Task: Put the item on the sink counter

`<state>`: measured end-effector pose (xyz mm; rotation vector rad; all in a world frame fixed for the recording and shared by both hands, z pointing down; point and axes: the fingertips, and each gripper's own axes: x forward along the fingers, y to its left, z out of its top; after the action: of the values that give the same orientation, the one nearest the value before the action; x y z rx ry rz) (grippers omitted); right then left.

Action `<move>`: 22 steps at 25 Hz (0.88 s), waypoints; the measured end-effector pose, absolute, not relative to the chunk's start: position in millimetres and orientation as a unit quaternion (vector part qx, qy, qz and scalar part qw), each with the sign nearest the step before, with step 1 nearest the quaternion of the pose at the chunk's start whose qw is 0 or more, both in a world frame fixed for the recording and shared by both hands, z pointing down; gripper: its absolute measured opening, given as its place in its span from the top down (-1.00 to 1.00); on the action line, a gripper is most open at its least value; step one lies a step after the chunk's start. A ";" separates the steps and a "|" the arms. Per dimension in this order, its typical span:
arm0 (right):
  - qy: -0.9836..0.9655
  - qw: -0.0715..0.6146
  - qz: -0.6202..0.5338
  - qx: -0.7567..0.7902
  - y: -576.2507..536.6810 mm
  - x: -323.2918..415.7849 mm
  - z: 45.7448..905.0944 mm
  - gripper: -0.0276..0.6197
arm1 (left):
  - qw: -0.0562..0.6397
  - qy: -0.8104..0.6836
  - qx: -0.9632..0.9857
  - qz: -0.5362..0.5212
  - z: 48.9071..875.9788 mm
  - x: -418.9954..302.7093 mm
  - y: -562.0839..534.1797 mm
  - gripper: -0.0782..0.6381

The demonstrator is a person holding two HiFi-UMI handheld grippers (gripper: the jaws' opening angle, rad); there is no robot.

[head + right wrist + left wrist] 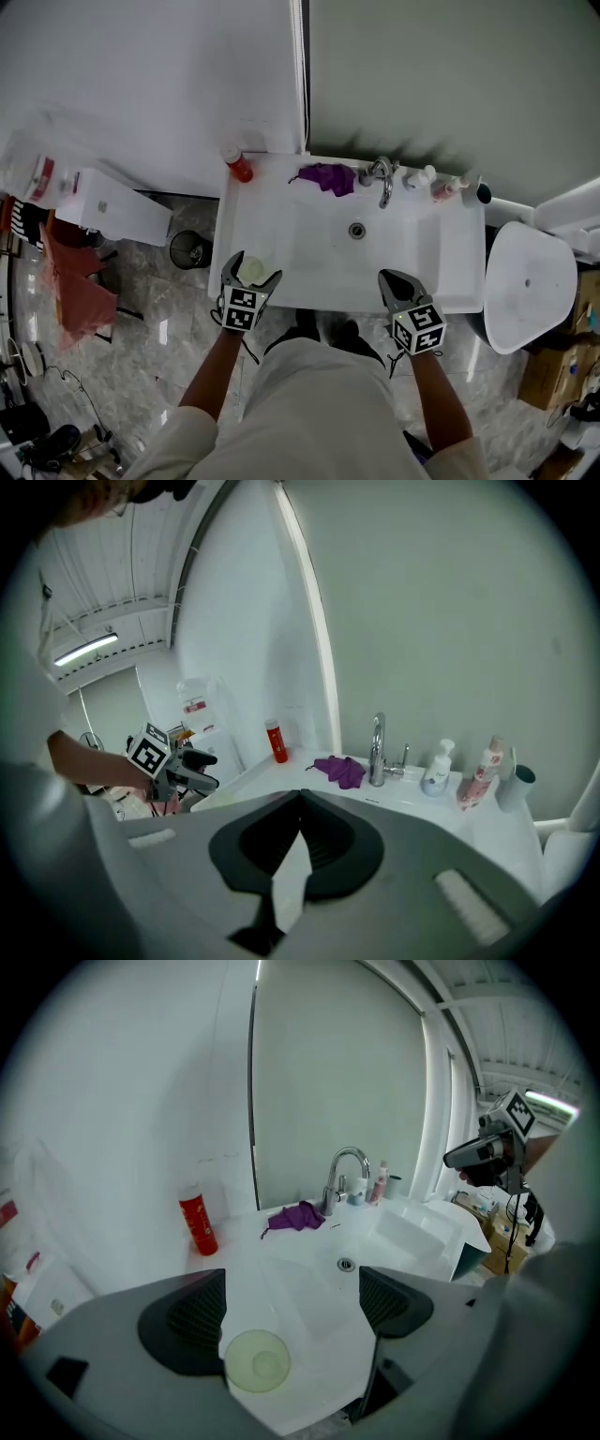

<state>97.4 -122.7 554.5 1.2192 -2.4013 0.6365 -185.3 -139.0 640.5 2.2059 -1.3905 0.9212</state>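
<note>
Pale green round dish lying flat on the front left corner of the white tabletop, just beside the sink basin. Left claw released, with its jaws wide apart and the dish between them as seen from the head view; whether either jaw touches the dish cannot be told. At the back left corner of the tabletop stands a red bottle, upright against the wall. To its right a purple cloth lies crumpled beside the chrome faucet, whose spout reaches over the basin toward the drain. Right of the faucet, along the back edge, stand a white pump bottle, a pink bottle and a dark cup. Right claw clenched, jaw tips meeting with nothing between them, held at the front right edge of the tabletop, well apart from the dish.
</note>
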 end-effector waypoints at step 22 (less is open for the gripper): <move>-0.890 0.145 0.165 0.400 -94.7 204.4 476.2 0.88 | 0.146 -0.575 0.785 0.180 480.1 -66.6 -82.8 0.02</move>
<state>204.4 -94.7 476.2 1.1532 -2.5632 0.4739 -66.6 -82.8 480.1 2.2590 -1.6551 0.5186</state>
